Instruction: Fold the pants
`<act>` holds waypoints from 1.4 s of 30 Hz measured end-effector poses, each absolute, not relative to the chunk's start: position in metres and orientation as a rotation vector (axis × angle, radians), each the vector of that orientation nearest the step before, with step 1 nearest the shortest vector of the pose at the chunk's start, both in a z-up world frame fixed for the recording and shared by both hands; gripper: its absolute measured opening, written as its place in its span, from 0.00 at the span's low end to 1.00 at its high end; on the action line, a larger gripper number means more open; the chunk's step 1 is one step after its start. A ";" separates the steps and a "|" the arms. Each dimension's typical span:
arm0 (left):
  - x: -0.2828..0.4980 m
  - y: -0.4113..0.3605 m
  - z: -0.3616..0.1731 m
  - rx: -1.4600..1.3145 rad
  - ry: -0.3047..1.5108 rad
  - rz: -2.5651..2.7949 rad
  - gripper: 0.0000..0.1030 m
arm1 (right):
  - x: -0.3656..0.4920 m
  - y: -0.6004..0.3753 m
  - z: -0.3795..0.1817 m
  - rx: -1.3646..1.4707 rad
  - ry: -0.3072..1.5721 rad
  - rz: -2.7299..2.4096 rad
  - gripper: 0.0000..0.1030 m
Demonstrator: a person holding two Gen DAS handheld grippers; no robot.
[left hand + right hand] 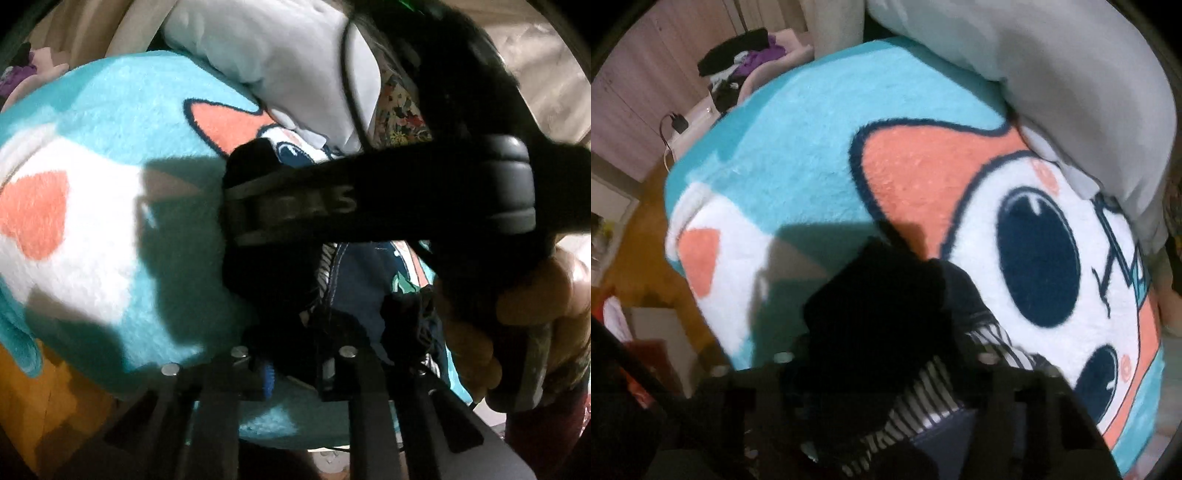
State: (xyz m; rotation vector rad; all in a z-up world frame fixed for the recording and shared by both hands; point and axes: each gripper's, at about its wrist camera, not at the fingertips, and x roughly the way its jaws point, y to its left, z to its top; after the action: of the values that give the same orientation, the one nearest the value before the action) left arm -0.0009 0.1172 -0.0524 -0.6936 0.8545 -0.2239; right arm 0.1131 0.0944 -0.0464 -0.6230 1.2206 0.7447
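Note:
The dark navy pants (364,291) hang bunched just ahead of my left gripper (295,332), which is shut on their dark cloth. The right gripper's body (406,199) crosses the left wrist view, held by a hand (524,295). In the right wrist view my right gripper (886,332) is shut on a dark bunch of the pants (875,295); a striped lining (923,398) shows below. Both hold the pants above a fleece blanket (820,147).
The turquoise blanket (110,155) with a white and coral cartoon face covers the bed. A pale grey pillow (1071,85) lies at its far side. A pile of clothes (742,62) sits beyond the bed at left. Orange wooden floor (639,229) lies left.

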 end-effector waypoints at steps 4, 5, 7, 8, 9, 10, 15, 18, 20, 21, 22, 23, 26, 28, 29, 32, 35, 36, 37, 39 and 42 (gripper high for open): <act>-0.008 0.110 -0.039 -0.664 0.830 -0.228 0.12 | 0.113 0.071 -0.031 -0.530 1.176 0.752 0.30; -0.011 0.107 -0.033 -0.654 0.823 -0.232 0.12 | 0.111 0.066 -0.026 -0.504 1.161 0.757 0.30; -0.014 0.102 -0.025 -0.635 0.818 -0.243 0.12 | 0.106 0.052 -0.015 -0.454 1.121 0.774 0.29; -0.016 0.098 -0.021 -0.625 0.814 -0.248 0.12 | 0.103 0.044 -0.010 -0.433 1.104 0.775 0.29; -0.018 0.094 -0.015 -0.612 0.810 -0.255 0.12 | 0.102 0.035 -0.004 -0.408 1.086 0.779 0.29; -0.018 0.093 -0.013 -0.603 0.805 -0.258 0.12 | 0.101 0.025 0.002 -0.377 1.064 0.786 0.29; -0.026 0.061 0.013 -0.505 0.764 -0.289 0.12 | 0.094 -0.020 0.026 -0.221 0.990 0.775 0.29; -0.024 0.036 0.024 -0.445 0.750 -0.318 0.12 | 0.090 -0.051 0.034 -0.122 0.950 0.771 0.29; -0.025 0.021 0.029 -0.410 0.747 -0.340 0.12 | 0.088 -0.077 0.038 -0.049 0.924 0.764 0.29; -0.025 0.009 0.032 -0.388 0.748 -0.358 0.12 | 0.086 -0.091 0.039 -0.015 0.910 0.759 0.29; -0.023 0.002 0.034 -0.378 0.750 -0.366 0.12 | 0.085 -0.106 0.040 0.021 0.895 0.753 0.29; -0.021 -0.007 0.035 -0.363 0.753 -0.378 0.12 | 0.084 -0.119 0.039 0.051 0.883 0.744 0.29; -0.013 -0.037 0.036 -0.318 0.770 -0.414 0.12 | 0.082 -0.159 0.034 0.142 0.865 0.710 0.29; -0.015 -0.049 0.035 -0.293 0.779 -0.431 0.12 | 0.084 -0.186 0.025 0.207 0.871 0.687 0.29; -0.014 -0.058 0.033 -0.276 0.785 -0.437 0.12 | 0.086 -0.199 0.018 0.245 0.877 0.676 0.29; -0.008 -0.078 0.023 -0.240 0.818 -0.455 0.12 | 0.088 -0.228 0.000 0.326 0.895 0.648 0.30; -0.010 -0.083 0.019 -0.225 0.845 -0.463 0.13 | 0.087 -0.247 -0.020 0.392 0.914 0.629 0.44; -0.012 -0.081 0.020 -0.216 0.855 -0.467 0.13 | 0.087 -0.254 -0.024 0.411 0.913 0.612 0.50; -0.014 -0.077 0.021 -0.222 0.865 -0.483 0.18 | 0.084 -0.262 -0.028 0.426 0.905 0.568 0.61; -0.022 -0.066 0.025 -0.254 0.878 -0.518 0.29 | 0.082 -0.276 -0.034 0.439 0.893 0.527 0.65; -0.032 -0.045 0.034 -0.261 0.848 -0.476 0.39 | 0.073 -0.301 -0.030 0.466 0.837 0.442 0.65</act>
State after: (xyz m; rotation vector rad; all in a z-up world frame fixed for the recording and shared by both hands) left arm -0.0322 -0.0446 0.0338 -0.2606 0.8477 -0.4759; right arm 0.0727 -0.3010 -0.0299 0.4656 0.8374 0.4421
